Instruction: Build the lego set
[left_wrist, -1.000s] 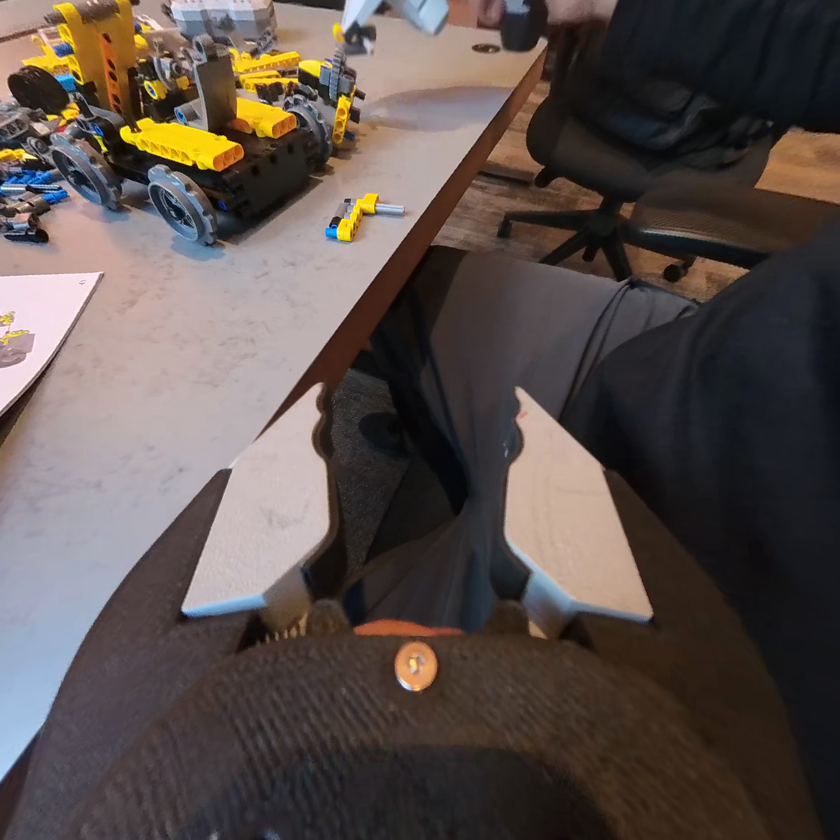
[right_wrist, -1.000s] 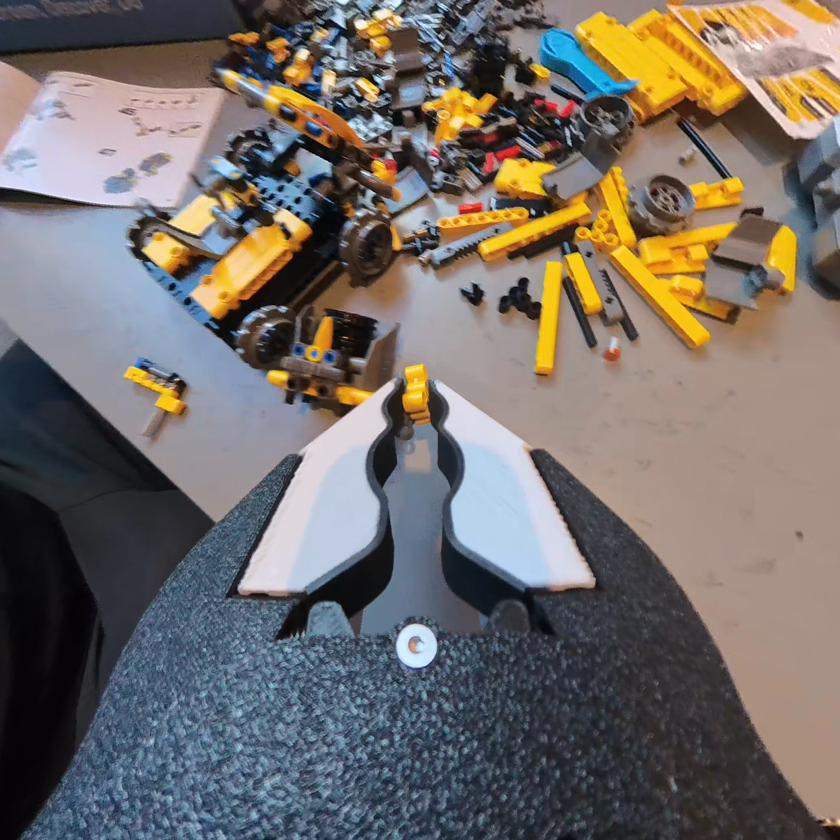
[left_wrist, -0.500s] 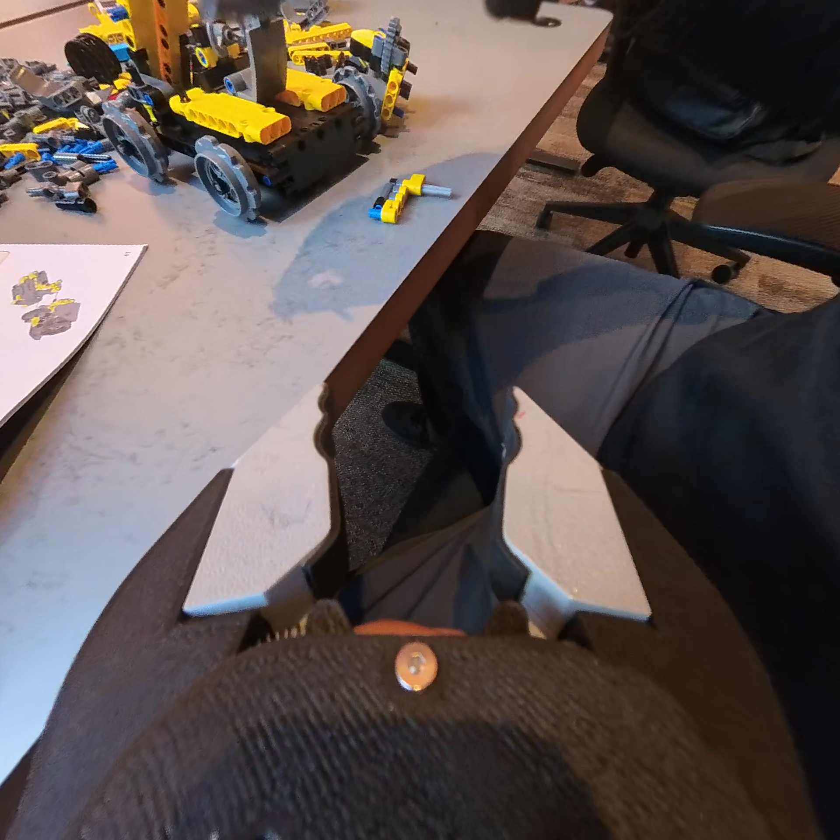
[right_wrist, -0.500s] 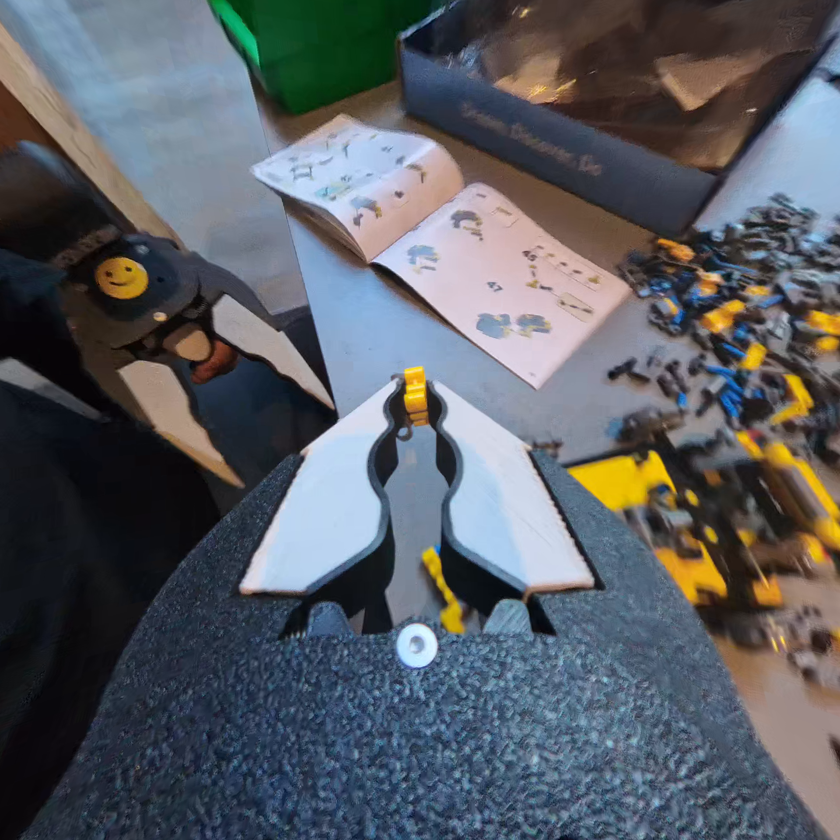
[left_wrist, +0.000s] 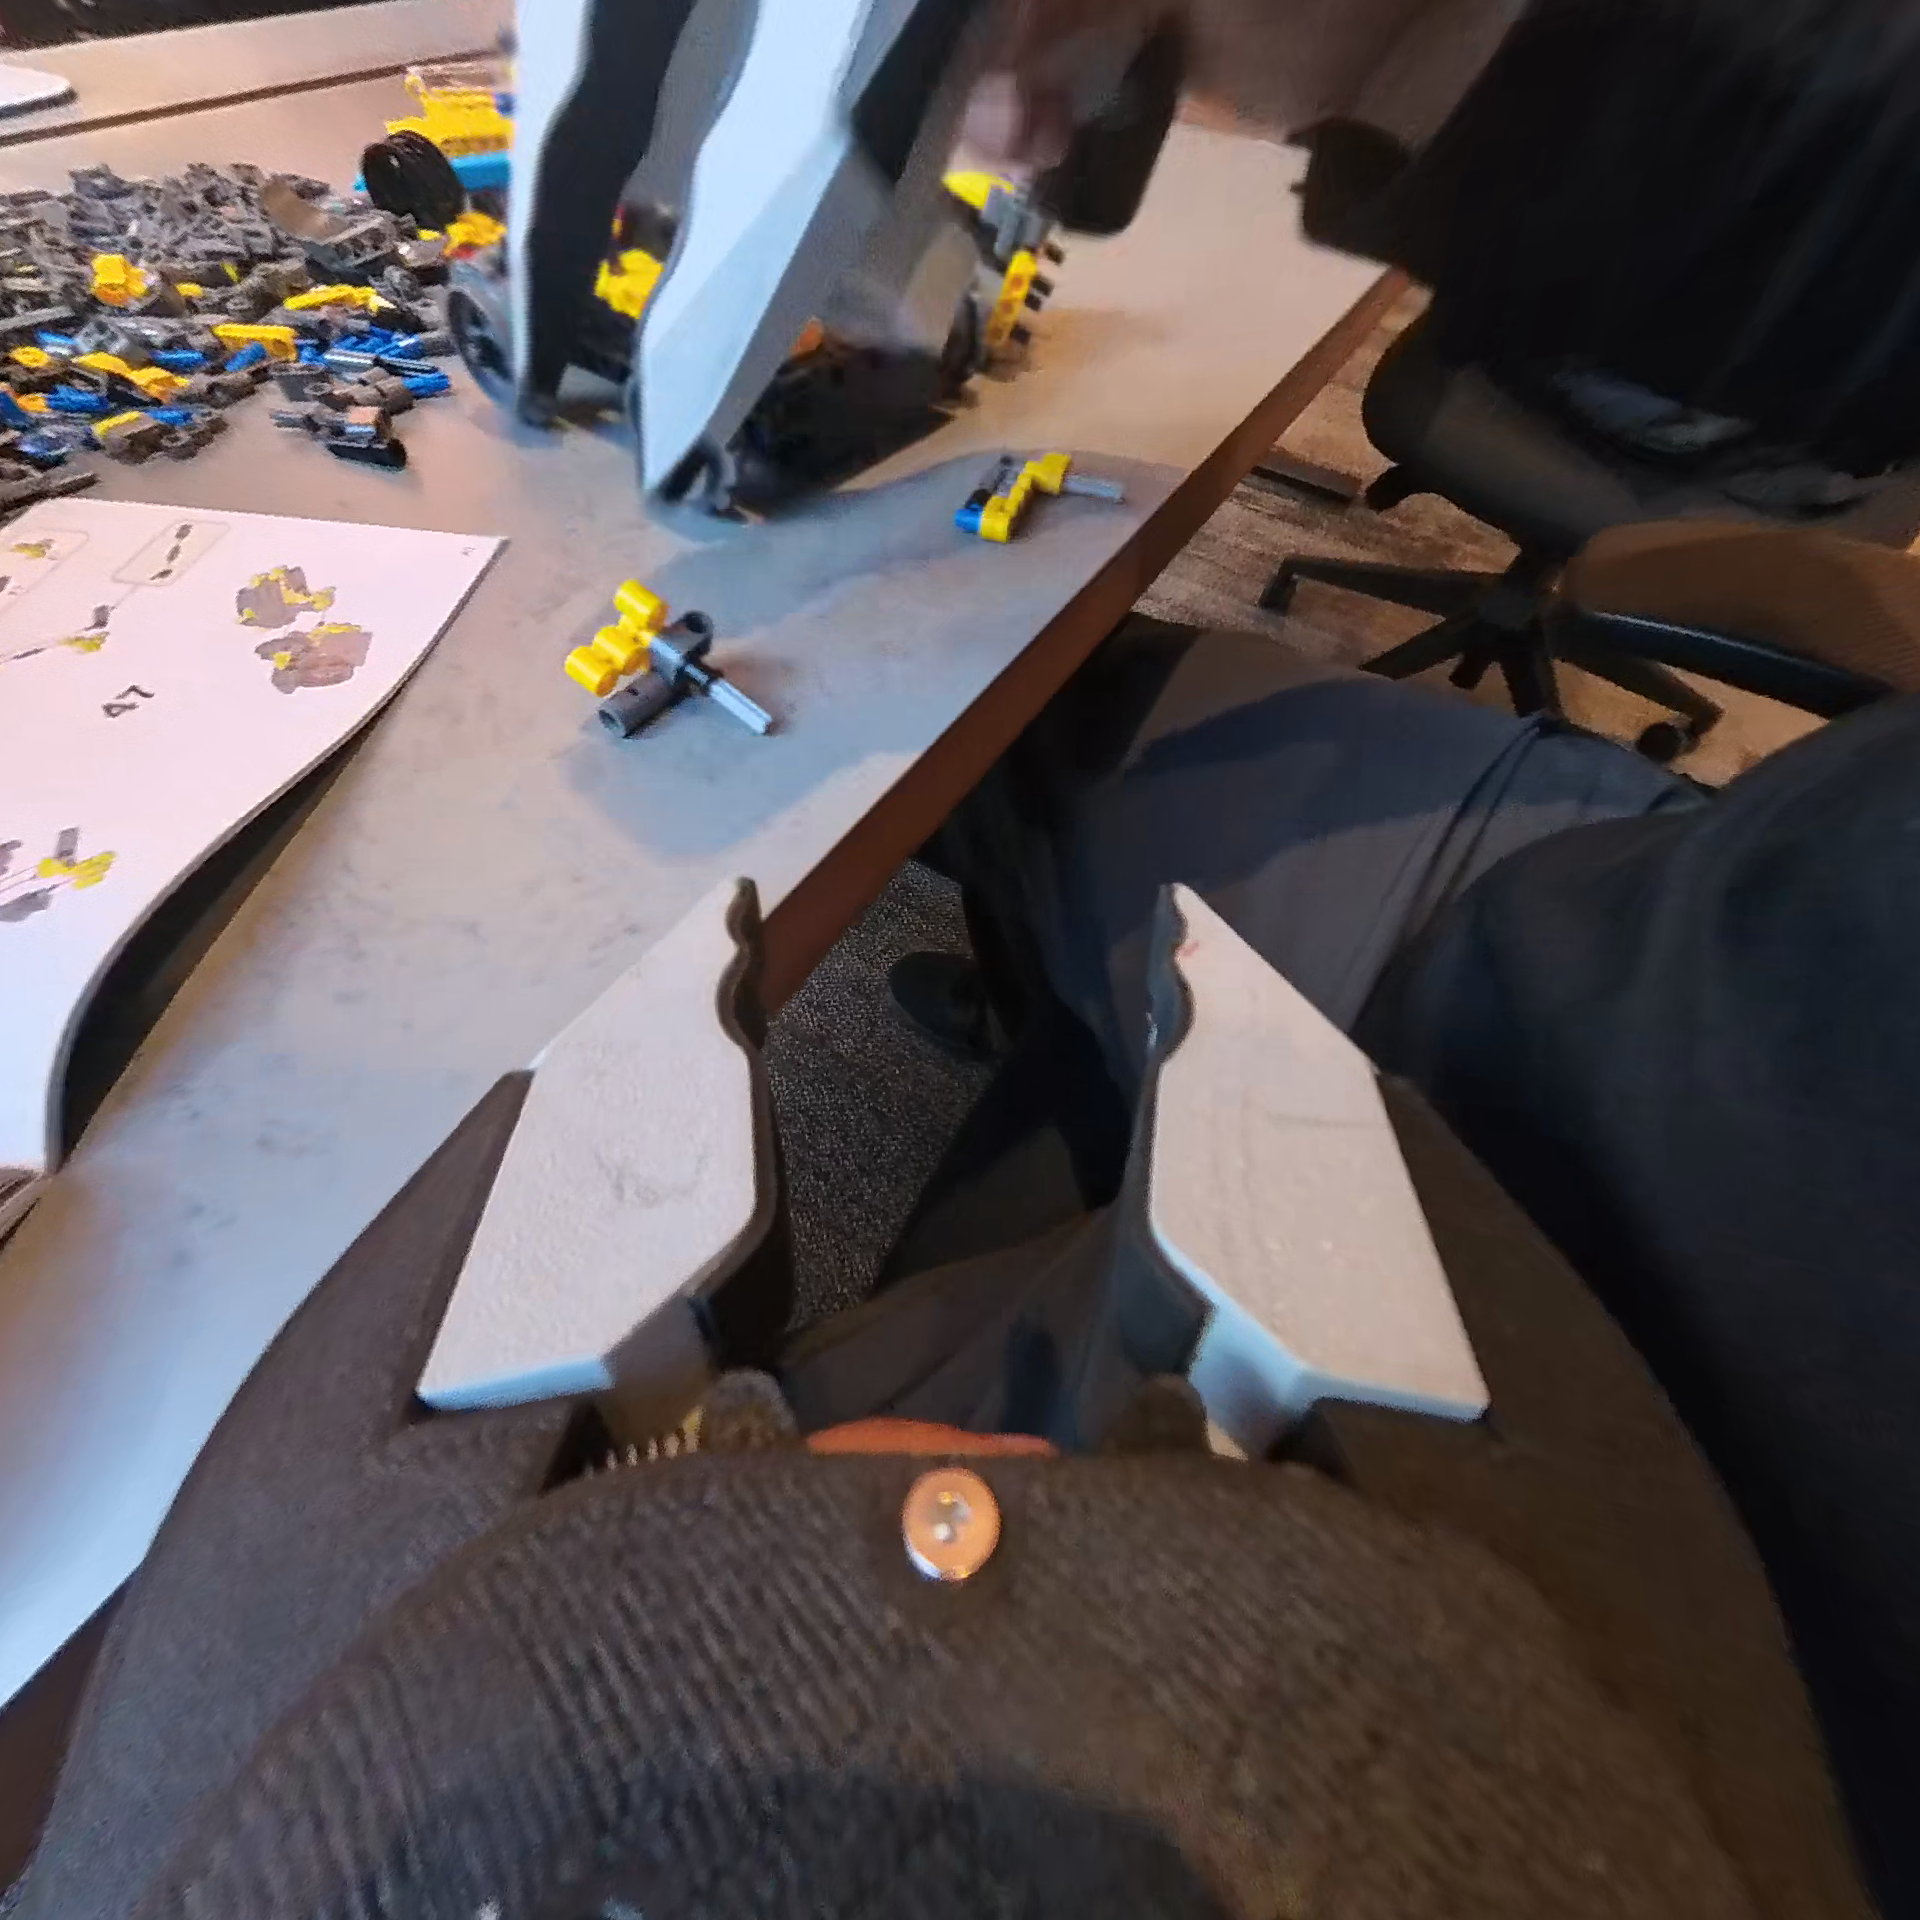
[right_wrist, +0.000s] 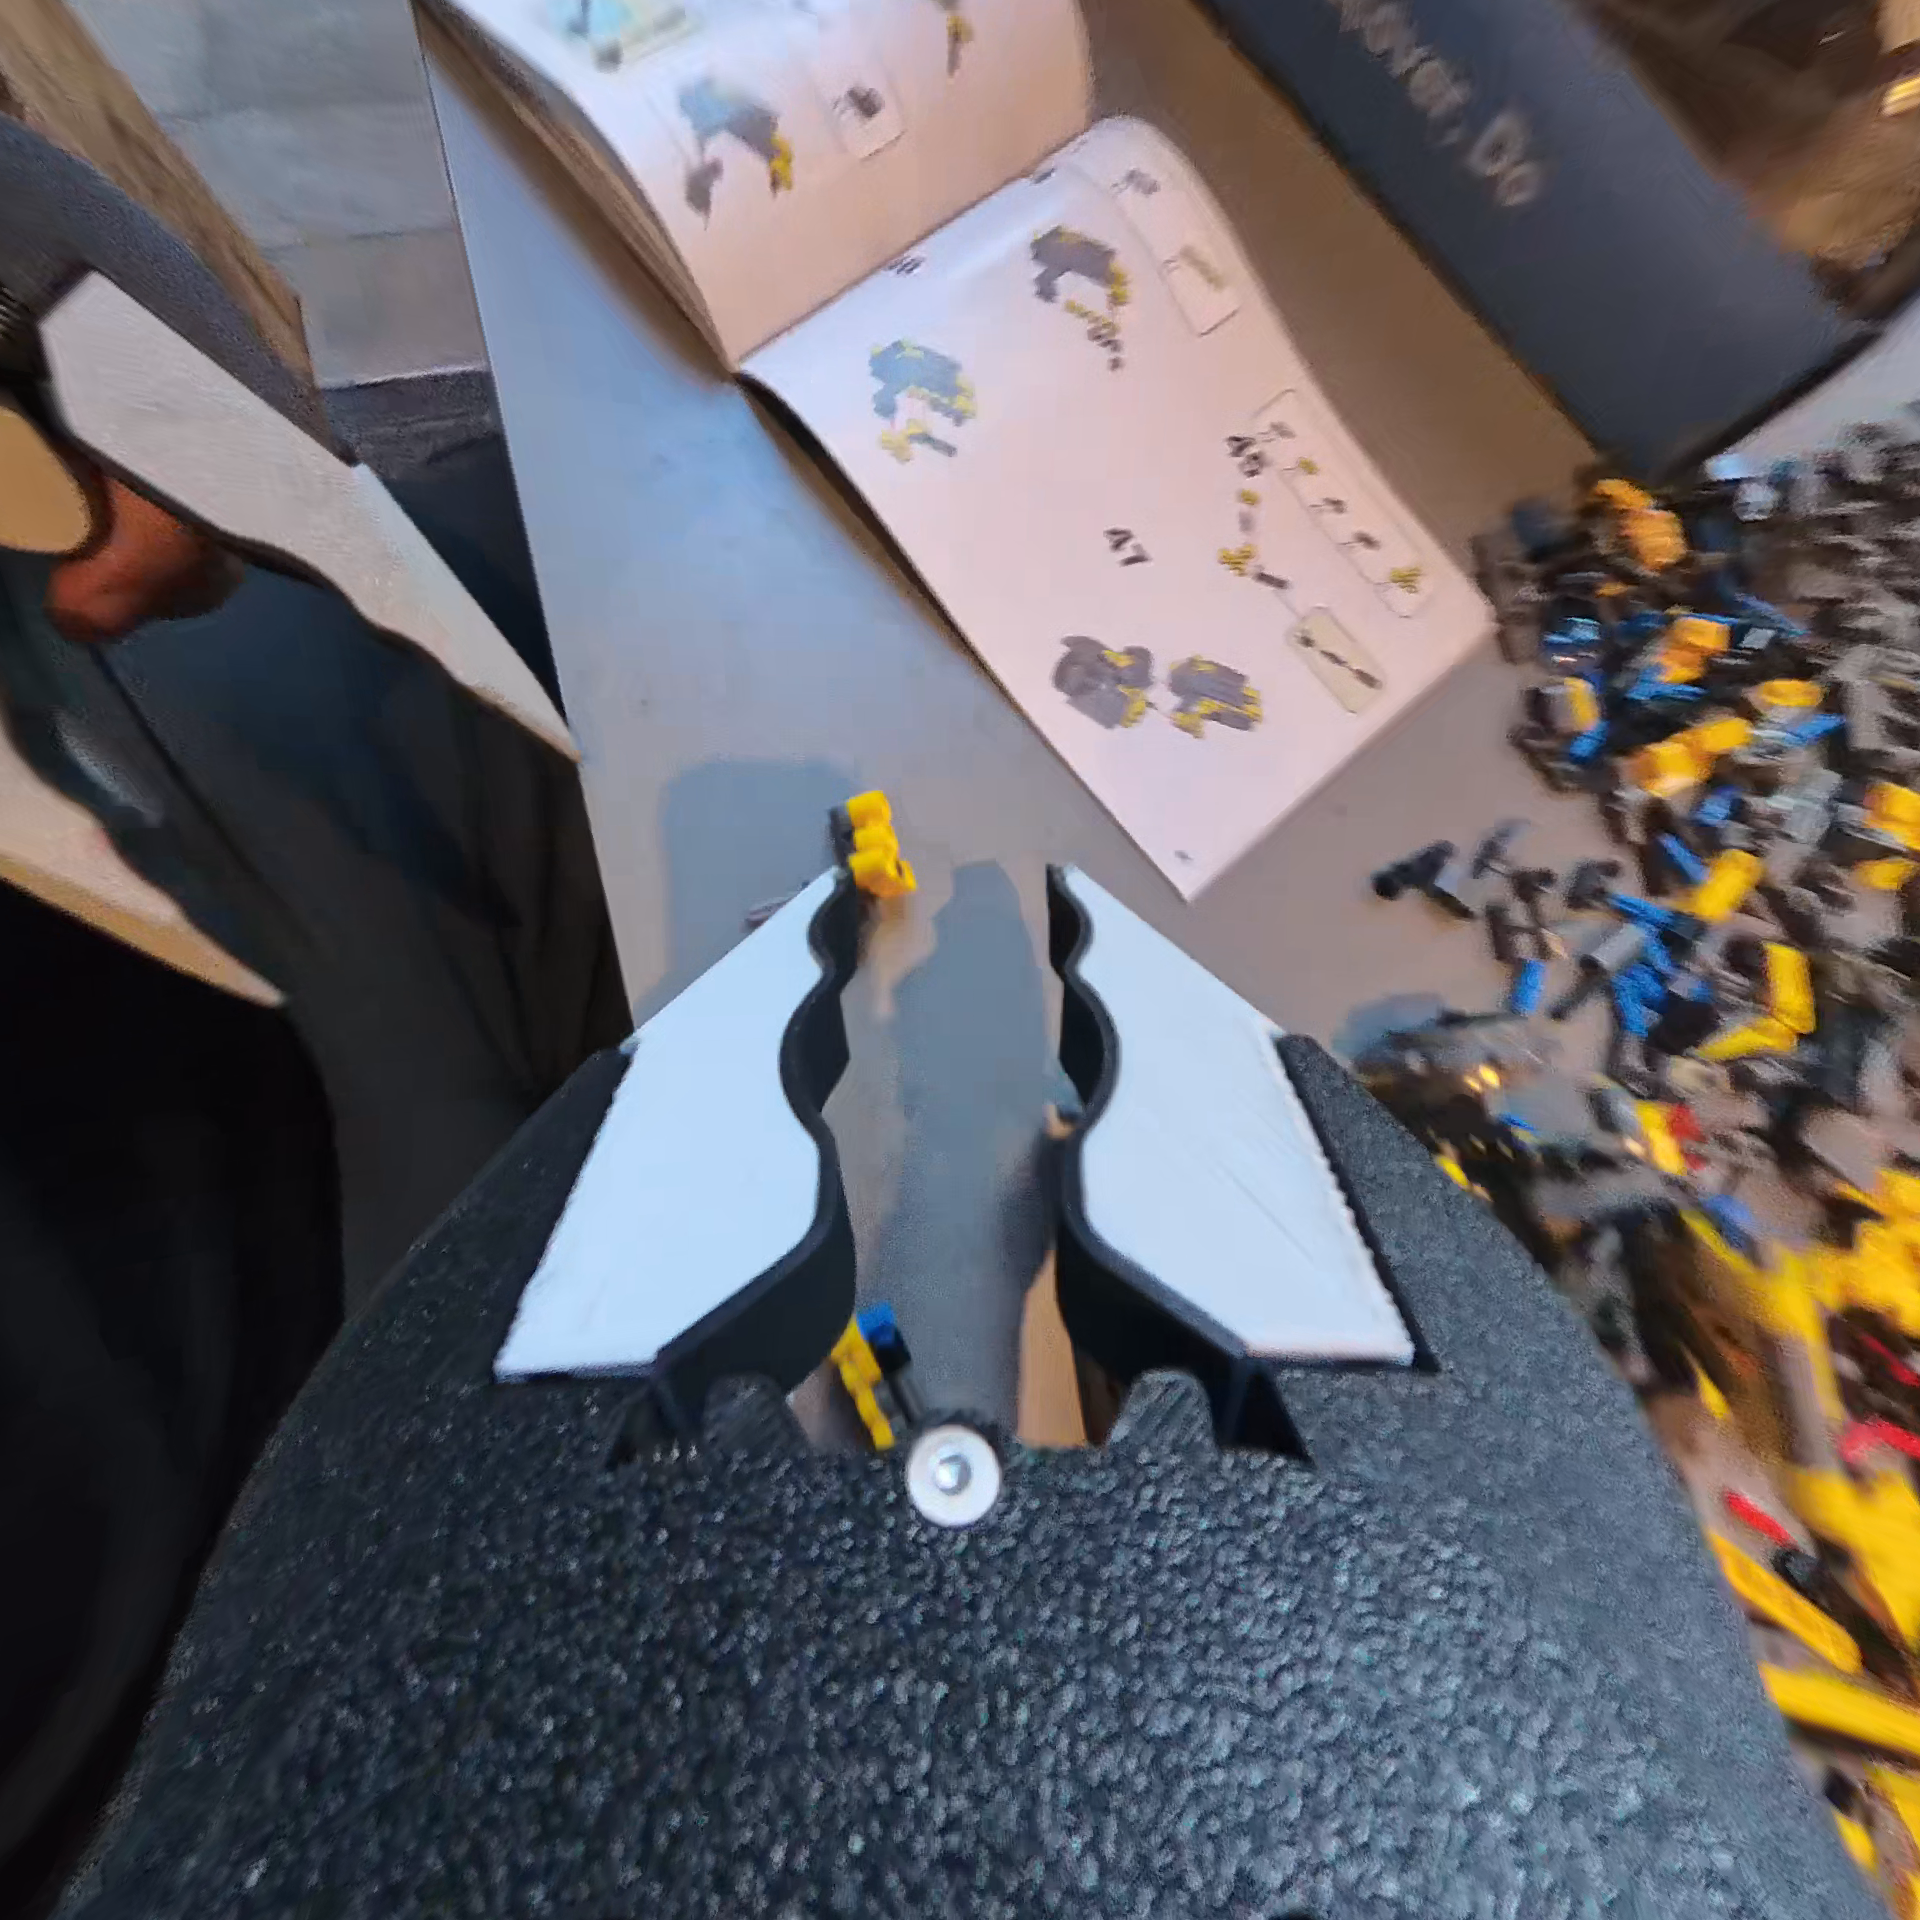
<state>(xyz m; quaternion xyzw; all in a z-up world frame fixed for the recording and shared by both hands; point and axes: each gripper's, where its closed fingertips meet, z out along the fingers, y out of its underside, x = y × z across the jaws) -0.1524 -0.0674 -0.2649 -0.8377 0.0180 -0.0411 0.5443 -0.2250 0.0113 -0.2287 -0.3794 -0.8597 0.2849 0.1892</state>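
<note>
Just now the right gripper is letting go: half a second ago its tips were pinching a small yellow piece in the air, and now its fingers are standing well apart with nothing between them. The yellow piece, joined to a short grey pin, is lying on the grey table near the front edge, between the open booklet and a second small yellow-and-blue piece.

From the right wrist view the yellow piece is sitting just beside the tip of the gripper's left finger, outside the gap rather than in it; whether it is touching that tip I cannot tell, since the picture is blurring with motion. From the left wrist view the right gripper is showing as a blurred grey shape above and beyond the piece, clear of it.

Meanwhile the left gripper is hanging wide open and empty over the table's edge, above the person's lap, well apart from the piece. Farther back a heap of loose black, blue and yellow parts is covering the table.
</note>
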